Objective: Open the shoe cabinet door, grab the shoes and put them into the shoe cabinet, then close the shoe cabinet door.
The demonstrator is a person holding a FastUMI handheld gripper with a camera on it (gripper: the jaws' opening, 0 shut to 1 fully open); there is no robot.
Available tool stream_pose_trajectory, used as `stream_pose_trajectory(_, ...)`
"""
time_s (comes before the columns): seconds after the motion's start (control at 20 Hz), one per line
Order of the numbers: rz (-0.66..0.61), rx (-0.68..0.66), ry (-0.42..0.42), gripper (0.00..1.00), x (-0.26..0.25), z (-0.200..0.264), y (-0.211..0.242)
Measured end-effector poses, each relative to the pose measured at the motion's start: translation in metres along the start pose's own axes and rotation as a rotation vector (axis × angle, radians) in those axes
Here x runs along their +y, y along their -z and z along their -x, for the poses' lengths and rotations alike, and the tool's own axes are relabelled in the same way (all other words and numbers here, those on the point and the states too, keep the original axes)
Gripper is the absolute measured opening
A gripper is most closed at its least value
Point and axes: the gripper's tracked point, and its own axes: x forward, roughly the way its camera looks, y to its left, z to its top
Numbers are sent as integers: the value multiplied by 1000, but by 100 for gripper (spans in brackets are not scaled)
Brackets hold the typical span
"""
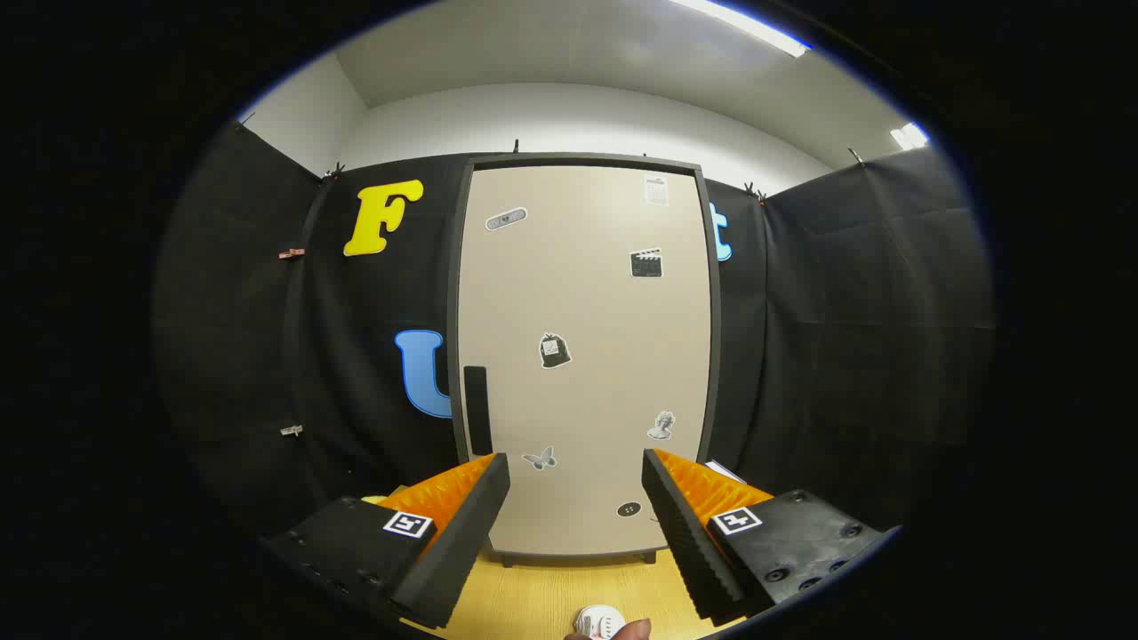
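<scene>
Standing shut and upright beyond the fingers, squarely ahead on the wooden table (533, 596): the shoe cabinet (582, 356), its beige door (587, 302) dotted with small stickers and framed in dark grey against the black cloth booth wall. Looking stiff, flat and light to swing, judging by the thin panel, with hinges probably on the side away from the handle. Offering one sensible hold: the slim black vertical handle (477, 409) near the door's edge, just above and beyond one finger, narrow enough to pinch. Hovering level and pointed straight at the door, the gripper (576, 480) spread wide, gripping nothing, orange-backed fingers (462, 524) flanking the door's lower part. Peeking up at the table's near edge, a white shoe (597, 620), partly seen, with a fingertip beside it.
</scene>
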Motion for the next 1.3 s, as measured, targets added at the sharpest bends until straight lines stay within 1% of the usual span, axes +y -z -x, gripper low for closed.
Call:
stream_pose_trajectory(0.65,2,4,-6,98,4,-2,2)
stream_pose_trajectory(1.05,-6,6,-25,98,17,-6,4)
stream_pose_trajectory(1.3,-12,-16,-46,98,46,-33,-6)
